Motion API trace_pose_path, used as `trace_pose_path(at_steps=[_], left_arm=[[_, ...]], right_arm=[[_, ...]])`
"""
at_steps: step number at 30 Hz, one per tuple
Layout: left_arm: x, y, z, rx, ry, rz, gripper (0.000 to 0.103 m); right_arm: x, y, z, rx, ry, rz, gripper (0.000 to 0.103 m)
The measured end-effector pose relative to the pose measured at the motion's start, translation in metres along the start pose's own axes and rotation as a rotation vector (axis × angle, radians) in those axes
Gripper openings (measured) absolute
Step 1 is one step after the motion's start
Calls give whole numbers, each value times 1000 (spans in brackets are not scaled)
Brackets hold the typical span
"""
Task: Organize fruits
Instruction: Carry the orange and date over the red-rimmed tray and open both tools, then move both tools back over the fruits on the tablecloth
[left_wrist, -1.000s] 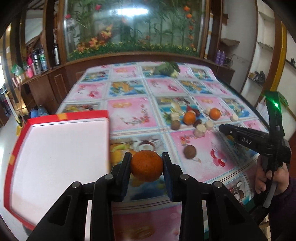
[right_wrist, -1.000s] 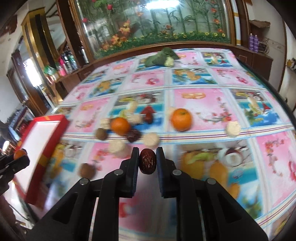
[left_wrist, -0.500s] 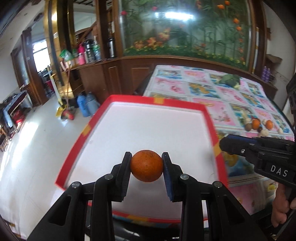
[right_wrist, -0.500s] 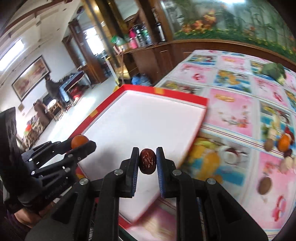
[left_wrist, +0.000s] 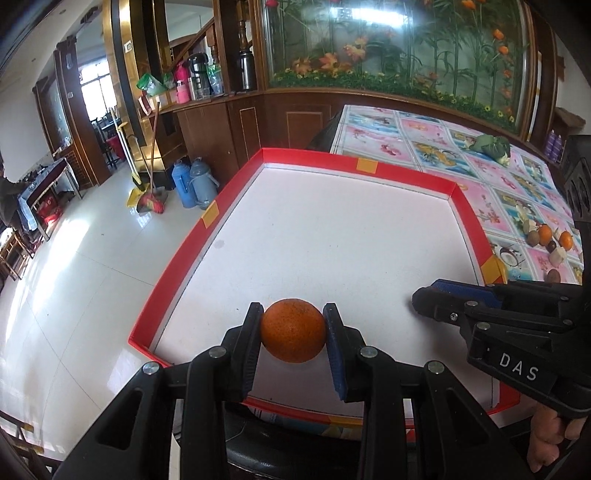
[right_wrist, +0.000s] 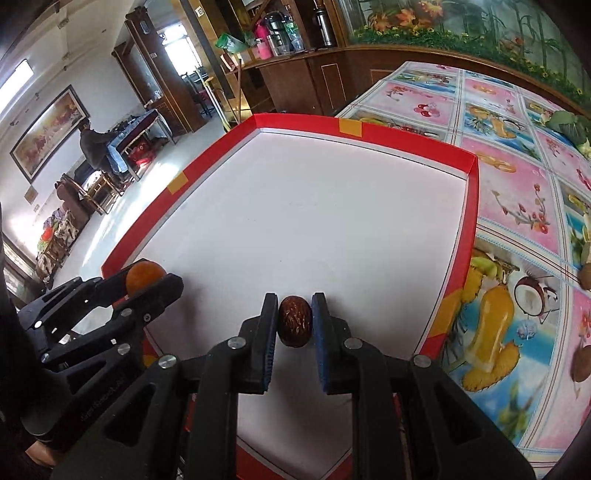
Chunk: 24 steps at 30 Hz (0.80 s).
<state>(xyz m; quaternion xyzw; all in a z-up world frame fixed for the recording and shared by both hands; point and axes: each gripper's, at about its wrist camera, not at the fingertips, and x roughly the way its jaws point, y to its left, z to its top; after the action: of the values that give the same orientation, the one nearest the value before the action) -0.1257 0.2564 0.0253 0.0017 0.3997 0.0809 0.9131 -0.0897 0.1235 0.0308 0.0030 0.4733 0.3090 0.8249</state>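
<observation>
Wood-panelled cabinets and a planted glass tank ring the room, and a counter (left_wrist: 436, 147) under a bright fruit-print cloth carries a shallow red-rimmed tray (left_wrist: 354, 166) with a bare white floor at its near end. The left gripper (left_wrist: 293, 332) pinches a small orange (left_wrist: 293, 330) between its jaws, low over the tray's near left part. The right gripper (right_wrist: 294, 321), just beside it, has its jaws pressed on a wrinkled dark red date (right_wrist: 294, 321) above the near middle of the tray. The remaining fruits (left_wrist: 550, 245) lie in a small cluster on the cloth, well apart from the tray.

The orange looks firm with a slightly pebbled skin, light, and round enough to roll once freed, so a hold across its widest girth suits it and a low release seems wise. The date seems light, a little yielding and perhaps tacky; gripping its flanks across the short axis, as now, should hold it without crushing.

Compared with half a second ago, both grippers have come further over the tray and lower, and the right gripper sits closer alongside the left. A second ago they were over the cloth by the fruit cluster.
</observation>
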Motion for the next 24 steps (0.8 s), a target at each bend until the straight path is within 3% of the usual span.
trace_pose_path(at_steps=[3, 5, 8, 14, 24], left_arm=[[1, 1, -1, 2, 9, 4, 38], [-2, 3, -1, 3, -1, 11, 58], [-11, 2, 2, 10, -37, 42, 70], [-20, -10, 7, 31, -66, 35, 73], [-29, -66, 8, 133, -58, -39, 73]], right_arm=[[-3, -1, 0, 16, 6, 14, 23], [-8, -1, -1, 33, 6, 33, 30], [-25, -8, 1, 67, -51, 73, 43], [-66, -30, 2, 97, -177, 56, 49], [-111, -115, -21, 267, -253, 7, 50]])
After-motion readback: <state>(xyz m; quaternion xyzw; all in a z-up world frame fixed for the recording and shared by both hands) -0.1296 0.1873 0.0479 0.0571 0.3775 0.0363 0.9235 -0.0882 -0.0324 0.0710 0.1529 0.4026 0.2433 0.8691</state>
